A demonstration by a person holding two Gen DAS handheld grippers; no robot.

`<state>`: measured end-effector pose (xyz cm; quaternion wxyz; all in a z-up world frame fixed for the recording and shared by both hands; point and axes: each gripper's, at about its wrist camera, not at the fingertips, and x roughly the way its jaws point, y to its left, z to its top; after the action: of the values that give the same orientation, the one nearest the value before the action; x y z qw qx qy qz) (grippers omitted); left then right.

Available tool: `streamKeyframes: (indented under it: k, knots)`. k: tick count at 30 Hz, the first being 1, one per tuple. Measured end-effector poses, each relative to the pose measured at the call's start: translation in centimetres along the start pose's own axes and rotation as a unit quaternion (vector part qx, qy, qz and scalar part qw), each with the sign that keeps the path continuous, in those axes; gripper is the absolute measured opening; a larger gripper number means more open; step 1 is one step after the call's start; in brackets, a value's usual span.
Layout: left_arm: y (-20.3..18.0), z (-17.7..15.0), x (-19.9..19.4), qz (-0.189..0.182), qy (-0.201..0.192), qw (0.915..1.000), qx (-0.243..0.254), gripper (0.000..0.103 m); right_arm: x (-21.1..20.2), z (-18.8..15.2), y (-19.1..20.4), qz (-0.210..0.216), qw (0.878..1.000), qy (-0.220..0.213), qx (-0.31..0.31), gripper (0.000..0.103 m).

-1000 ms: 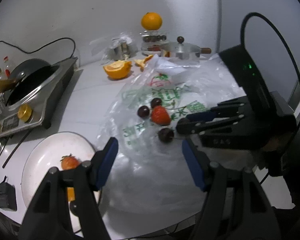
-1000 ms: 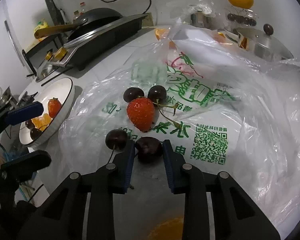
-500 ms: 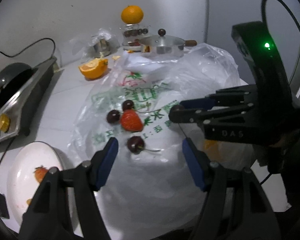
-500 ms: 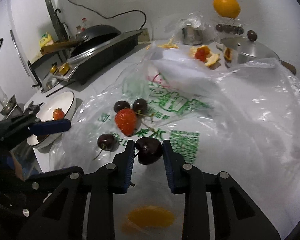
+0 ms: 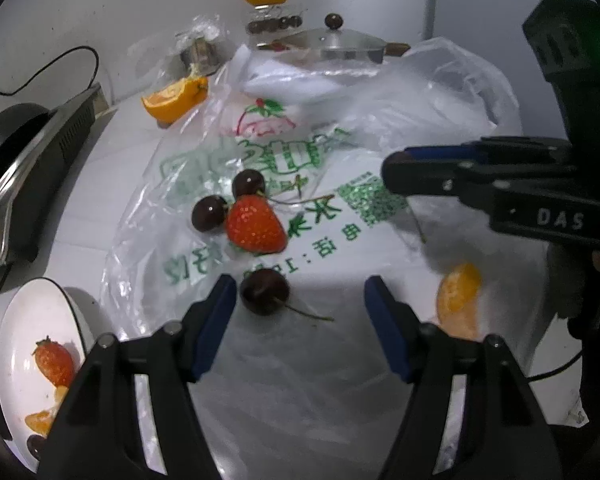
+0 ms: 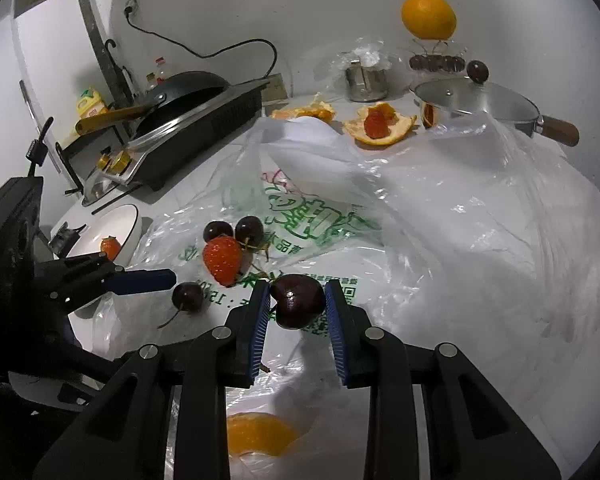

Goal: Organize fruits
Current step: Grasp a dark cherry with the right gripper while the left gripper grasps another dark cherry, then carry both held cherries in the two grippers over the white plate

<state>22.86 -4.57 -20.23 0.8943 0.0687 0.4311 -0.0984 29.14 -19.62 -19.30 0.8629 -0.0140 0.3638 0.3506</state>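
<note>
My right gripper (image 6: pixel 298 306) is shut on a dark cherry (image 6: pixel 298 305), held above the plastic bag (image 6: pixel 440 216). On the bag lie a strawberry (image 5: pixel 254 225), two cherries (image 5: pixel 247 183) behind it and one stemmed cherry (image 5: pixel 265 291). My left gripper (image 5: pixel 300 298) is open, its left finger beside that stemmed cherry. An orange segment (image 5: pixel 458 300) lies under the bag at the right. The white plate (image 5: pixel 12 336) at lower left holds a strawberry (image 5: pixel 54 362) and orange pieces. The right gripper shows in the left wrist view (image 5: pixel 396 174).
A stove with a black pan (image 6: pixel 180 98) stands at the left. At the back are a lidded pot (image 6: pixel 480 104), a metal cup (image 6: pixel 366 78), orange halves and peel (image 6: pixel 380 126), and a whole orange (image 6: pixel 428 16) on a stand.
My right gripper has lifted the cherry off the bag and risen. My left gripper has moved forward and closer to the stemmed cherry on the bag.
</note>
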Motion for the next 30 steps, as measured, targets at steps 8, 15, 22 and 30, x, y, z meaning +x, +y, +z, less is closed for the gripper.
streamKeyframes:
  k: [8, 15, 22, 30]
  knots:
    - [1.2, 0.2, 1.2, 0.006, 0.008, 0.9998, -0.020, 0.047, 0.8, 0.0, -0.4, 0.005, 1.000, 0.005, 0.001, 0.030]
    - [2.1, 0.1, 1.3, 0.003, 0.003, 0.9996, -0.028, 0.027, 1.2, 0.1, -0.3, 0.003, 1.000, 0.008, -0.002, 0.030]
    - [1.6, -0.2, 0.1, -0.008, -0.011, 0.9998, -0.016, 0.027, 1.1, 0.2, 0.2, -0.006, 1.000, 0.010, -0.005, 0.030]
    - [1.6, -0.6, -2.2, -0.018, -0.037, 0.9991, -0.011, 0.027, 0.0, 0.6, 2.1, -0.014, 1.000, 0.003, -0.021, 0.030]
